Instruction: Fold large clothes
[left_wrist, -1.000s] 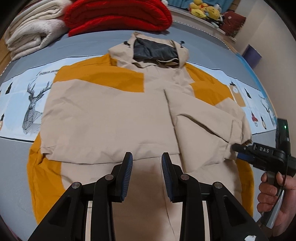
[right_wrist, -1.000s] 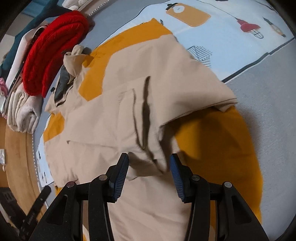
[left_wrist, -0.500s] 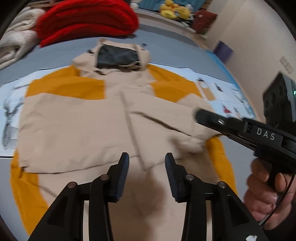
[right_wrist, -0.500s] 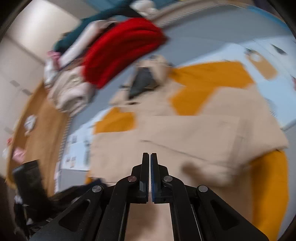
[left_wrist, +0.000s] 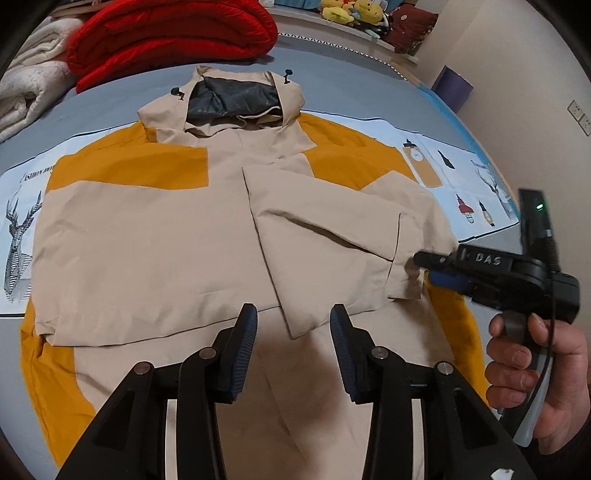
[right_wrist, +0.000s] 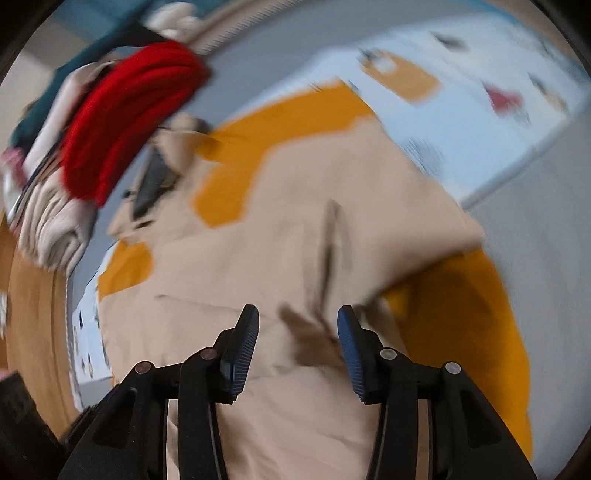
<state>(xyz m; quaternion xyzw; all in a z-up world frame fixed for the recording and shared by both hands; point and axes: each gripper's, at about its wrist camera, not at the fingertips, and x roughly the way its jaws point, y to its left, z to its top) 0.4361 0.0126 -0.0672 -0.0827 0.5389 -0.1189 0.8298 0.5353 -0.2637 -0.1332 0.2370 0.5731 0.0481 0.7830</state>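
Beige-and-orange jacket (left_wrist: 155, 236) lies flat beneath both grippers, left gripper (left_wrist: 293, 345) and just-reopened right gripper (right_wrist: 297, 343) jaws parted, empty.

both wrist views look steeply down on one jacket (left_wrist: 155, 236)

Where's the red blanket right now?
In the left wrist view the folded red blanket lies at the top left, just beyond the jacket's hood, beside a cream blanket on its left.
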